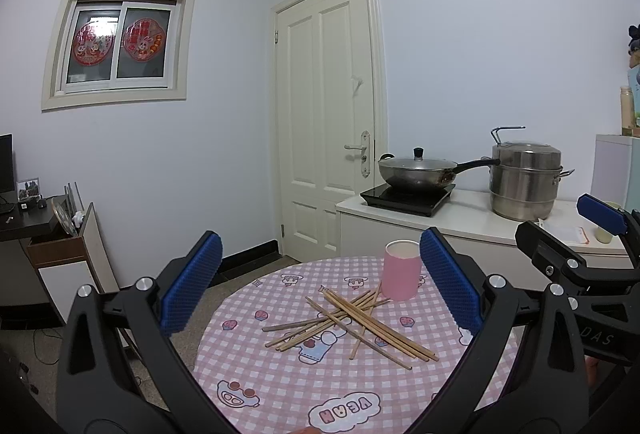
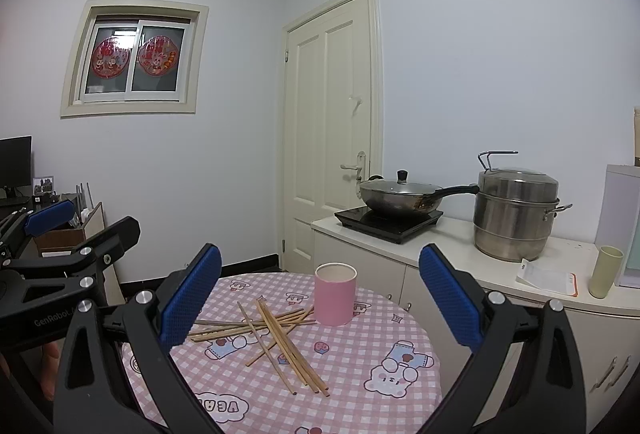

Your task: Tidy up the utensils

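Both claws gape above chopsticks (image 1: 348,318); tablecloth (image 1: 344,406) seemingly reads "VEAN".

Both tools (image 1: 320,286) (image 2: 320,298) wide open, raised

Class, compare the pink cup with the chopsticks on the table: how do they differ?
The pink cup stands upright; the chopsticks lie flat, criss-crossed in a loose pile. The cup is one wide pink cylinder; the chopsticks are many thin tan sticks. Both rest on the checked tablecloth, untouched.

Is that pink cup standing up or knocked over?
Upright. The pink cup stands on the table, its open rim facing up, beside the scattered chopsticks.
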A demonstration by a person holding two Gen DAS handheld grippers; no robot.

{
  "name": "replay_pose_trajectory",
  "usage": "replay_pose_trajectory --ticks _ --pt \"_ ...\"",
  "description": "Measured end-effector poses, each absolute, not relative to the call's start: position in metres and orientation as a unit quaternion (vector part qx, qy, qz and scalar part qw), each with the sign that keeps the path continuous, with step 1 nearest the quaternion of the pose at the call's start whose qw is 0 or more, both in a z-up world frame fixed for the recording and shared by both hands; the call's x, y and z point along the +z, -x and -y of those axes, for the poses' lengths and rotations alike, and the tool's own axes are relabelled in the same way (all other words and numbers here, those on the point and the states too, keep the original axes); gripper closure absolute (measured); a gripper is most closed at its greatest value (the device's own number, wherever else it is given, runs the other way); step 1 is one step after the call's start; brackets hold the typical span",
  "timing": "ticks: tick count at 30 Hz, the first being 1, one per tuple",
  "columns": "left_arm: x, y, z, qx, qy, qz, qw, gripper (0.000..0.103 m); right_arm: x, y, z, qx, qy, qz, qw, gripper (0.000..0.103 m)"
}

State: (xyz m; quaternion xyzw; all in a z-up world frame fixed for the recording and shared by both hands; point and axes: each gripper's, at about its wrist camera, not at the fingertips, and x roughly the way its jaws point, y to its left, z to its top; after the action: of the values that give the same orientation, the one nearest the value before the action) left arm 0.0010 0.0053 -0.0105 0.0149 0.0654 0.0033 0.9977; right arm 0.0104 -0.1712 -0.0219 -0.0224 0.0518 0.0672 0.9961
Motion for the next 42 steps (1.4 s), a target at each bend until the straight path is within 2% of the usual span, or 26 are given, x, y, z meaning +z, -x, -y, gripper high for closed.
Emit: replay_pose_trajectory --ticks 22,31,42 --pt "-0.018 -0.013 -0.006 -0.001 -0.011 -0.090 0.996 0.006 -0.023 -0.018 0.172 0.076 0.026 -0.068 0.994 0.007" --pt "-0.046 -0.056 -0.002 0.005 -0.025 -0.174 0.984 0.006 -0.047 -0.051 0.175 0.083 0.028 -0.116 0.989 0.007" --pt "-0.120 -0.135 -0.025 -0.005 0.022 -0.313 0.949 0.006 -0.105 -0.126 0.182 0.071 0.030 -0.218 0.973 0.007"
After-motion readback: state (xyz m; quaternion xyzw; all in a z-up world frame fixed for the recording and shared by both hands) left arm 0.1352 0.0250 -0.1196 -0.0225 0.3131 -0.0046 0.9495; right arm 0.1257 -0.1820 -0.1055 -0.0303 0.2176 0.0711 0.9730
